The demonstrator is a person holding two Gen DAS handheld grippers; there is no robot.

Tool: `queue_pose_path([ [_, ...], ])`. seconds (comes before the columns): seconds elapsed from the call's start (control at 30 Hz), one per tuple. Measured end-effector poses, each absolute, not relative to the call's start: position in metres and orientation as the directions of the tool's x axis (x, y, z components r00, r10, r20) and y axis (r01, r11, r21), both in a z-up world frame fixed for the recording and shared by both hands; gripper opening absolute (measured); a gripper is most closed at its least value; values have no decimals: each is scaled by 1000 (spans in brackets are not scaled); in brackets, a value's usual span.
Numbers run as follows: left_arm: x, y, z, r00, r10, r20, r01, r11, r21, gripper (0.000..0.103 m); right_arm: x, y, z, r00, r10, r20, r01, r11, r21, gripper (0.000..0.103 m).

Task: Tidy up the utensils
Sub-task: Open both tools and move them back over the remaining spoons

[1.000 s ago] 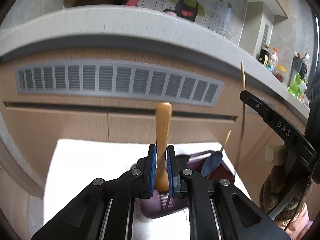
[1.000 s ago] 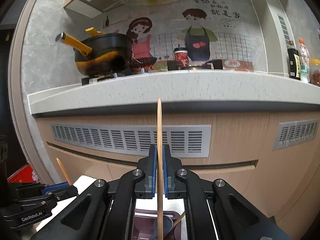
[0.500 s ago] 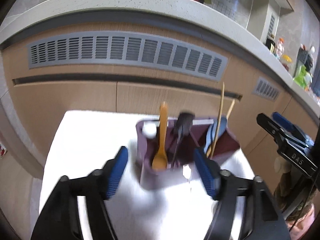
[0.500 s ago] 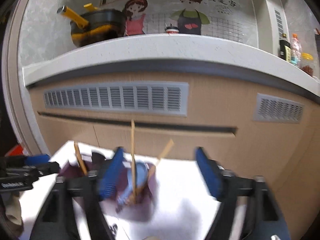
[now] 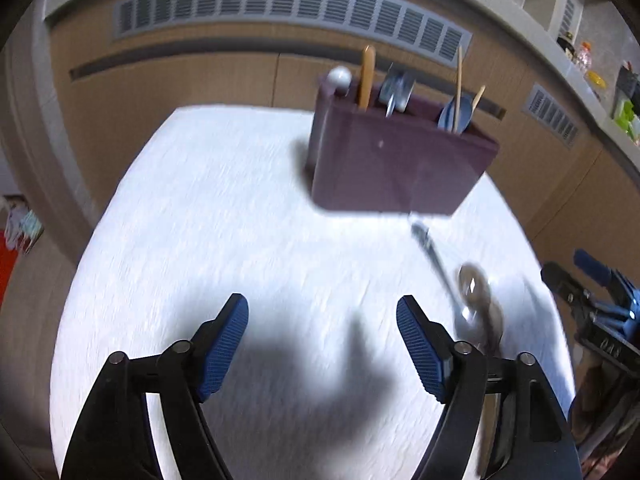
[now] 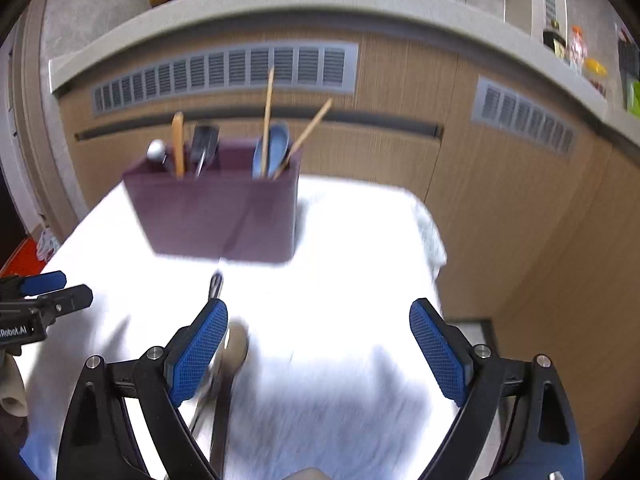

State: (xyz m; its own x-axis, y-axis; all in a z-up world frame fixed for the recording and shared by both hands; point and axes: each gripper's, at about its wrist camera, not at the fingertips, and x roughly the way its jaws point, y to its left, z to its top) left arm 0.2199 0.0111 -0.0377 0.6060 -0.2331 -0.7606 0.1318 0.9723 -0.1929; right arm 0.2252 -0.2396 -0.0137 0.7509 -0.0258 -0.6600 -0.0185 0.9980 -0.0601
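Note:
A purple utensil holder (image 5: 400, 164) (image 6: 224, 216) stands at the far side of the white-clothed table (image 5: 240, 220). In it stand a wooden spoon (image 5: 367, 76) (image 6: 178, 140), a long chopstick (image 5: 459, 88) (image 6: 267, 120), a blue spoon (image 5: 456, 114) (image 6: 276, 144) and dark utensils. My left gripper (image 5: 320, 308) hovers low over bare cloth, jaws opening, nothing between them. My right gripper (image 6: 319, 312) is open and empty. A metal spoon (image 5: 474, 296) (image 6: 236, 344) lies on the cloth, just right of the left gripper and under the right gripper's left finger (image 6: 200, 344).
A second metal utensil (image 5: 432, 252) (image 6: 216, 282) lies blurred in front of the holder. Wooden cabinet fronts with grey vents (image 6: 240, 68) rise behind the table under a counter edge. The table's right edge (image 6: 432, 240) drops off near the right gripper.
Both grippers let go: the wooden spoon and the chopstick now stand in the holder. Both jaws opened wide and both grippers drew back and sank toward the near cloth.

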Motion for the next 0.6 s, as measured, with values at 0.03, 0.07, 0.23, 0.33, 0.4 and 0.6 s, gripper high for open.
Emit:
queue_pose_path([
  [0.03, 216, 13, -41, 601, -223, -767, 127, 975, -184, 78, 222, -237, -19, 743, -22, -669, -25, 998, -60, 90],
  [0.07, 211, 16, -44, 597, -209, -775, 119, 978, -172, 78, 217, -233, -25, 731, -14, -682, -36, 998, -58, 90],
  [0.23, 204, 32, -52, 584, -174, -793, 69, 984, -165, 79, 208, -218, -40, 680, 61, -731, -95, 996, -5, 68],
  [0.33, 204, 39, -58, 576, -170, -800, 47, 984, -175, 80, 207, -206, -44, 658, 89, -748, -132, 991, 2, 58],
  [0.4, 204, 39, -61, 567, -175, -805, 47, 983, -180, 80, 206, -197, -48, 653, 79, -753, -151, 988, -26, 53],
  [0.6, 205, 27, -66, 539, -205, -817, 78, 978, -193, 82, 214, -176, -57, 654, 20, -757, -187, 973, -136, 29],
])
